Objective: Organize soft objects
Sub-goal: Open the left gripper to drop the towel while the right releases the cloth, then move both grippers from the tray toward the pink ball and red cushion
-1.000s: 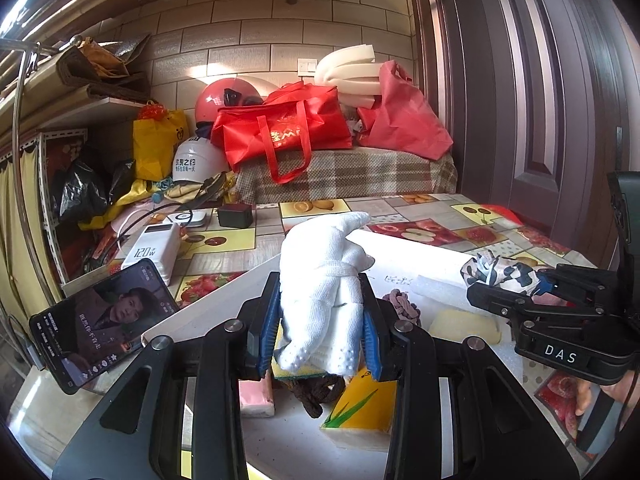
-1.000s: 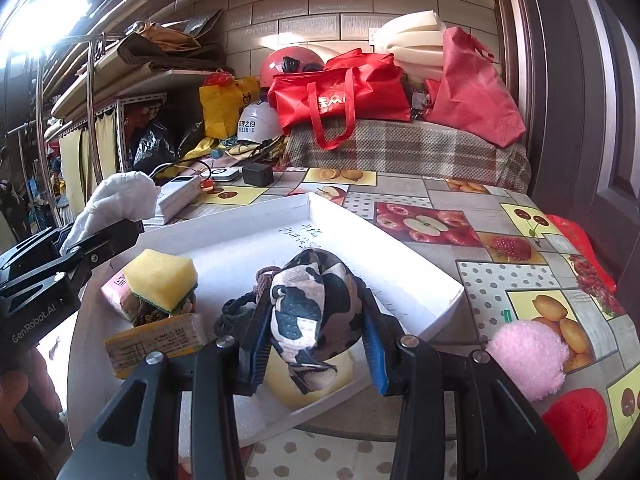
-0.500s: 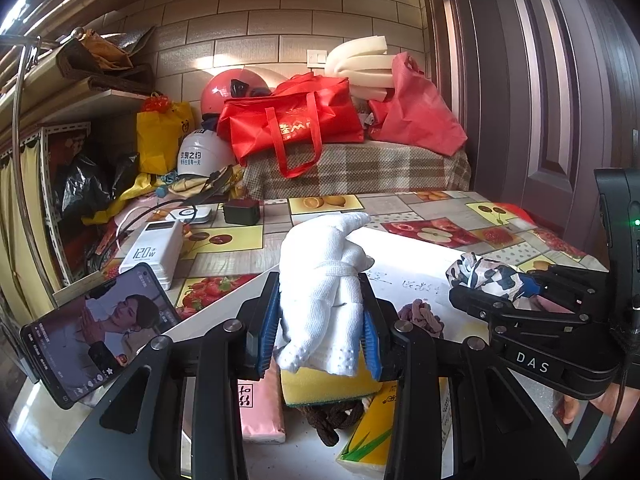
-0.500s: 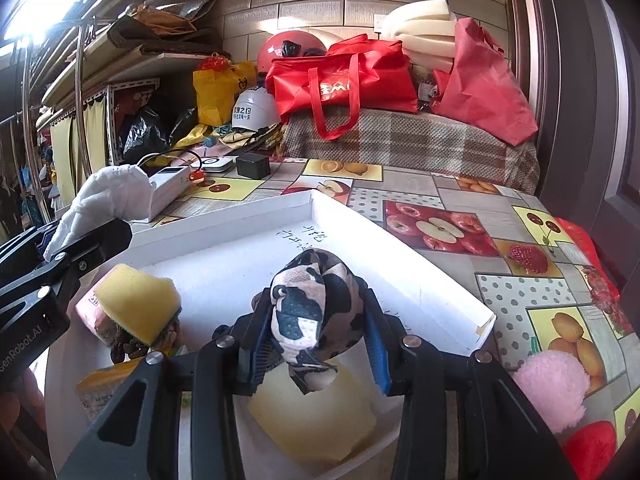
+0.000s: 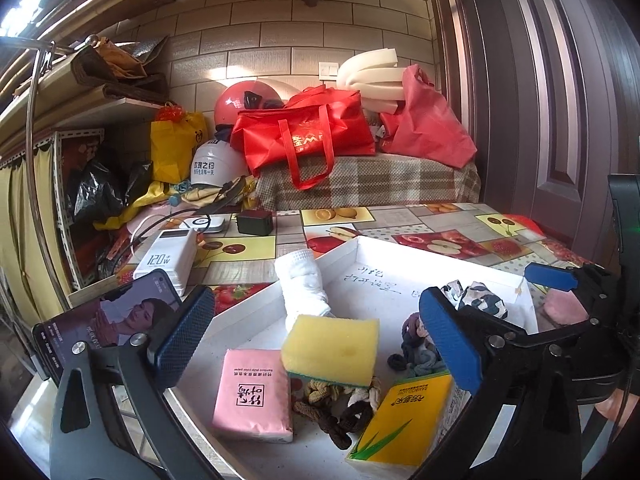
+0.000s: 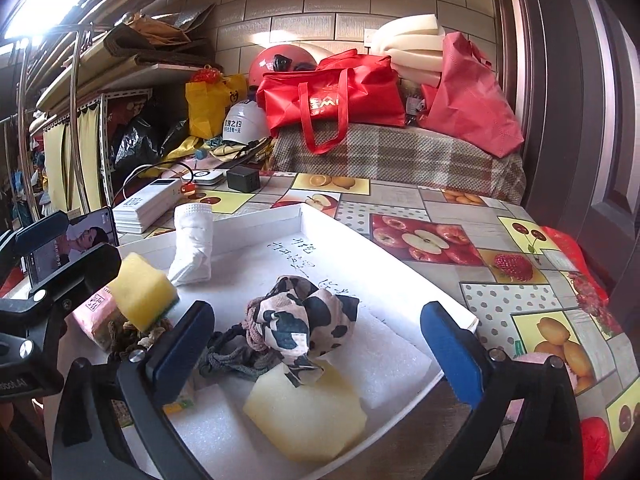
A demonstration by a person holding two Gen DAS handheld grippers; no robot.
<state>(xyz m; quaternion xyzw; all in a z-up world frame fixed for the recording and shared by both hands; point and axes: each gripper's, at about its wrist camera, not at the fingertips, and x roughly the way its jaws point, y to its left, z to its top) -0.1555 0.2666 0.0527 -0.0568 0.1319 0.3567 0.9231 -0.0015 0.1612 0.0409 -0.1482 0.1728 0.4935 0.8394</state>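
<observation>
My left gripper [image 5: 316, 340] is opening, its blue pads far apart and touching nothing. The white sock [image 5: 304, 284] it let go leans in the white tray [image 5: 436, 254], just beyond a yellow sponge [image 5: 332, 350]. A pink tissue pack [image 5: 252, 396], a yellow tissue pack [image 5: 404, 420] and hair ties [image 5: 340, 404] lie nearer. My right gripper [image 6: 316, 352] is opening too. The cow-print cloth [image 6: 304, 320] rests loose between its pads on a pale sponge [image 6: 308, 412]. The sock [image 6: 192, 244] stands at the tray's far left in the right wrist view.
A phone [image 5: 100, 320] and a white power bank [image 5: 168, 256] sit left of the tray on the fruit-print tablecloth [image 6: 420, 236]. A pink fluffy ball [image 6: 532, 360] lies by the tray's right corner. Red bags [image 5: 304, 136] and helmets crowd the plaid bench behind.
Both grippers went from shut to wide open. The white sock dropped from the left jaws into the tray; the cow-print cloth dropped from the right jaws onto the pale sponge.
</observation>
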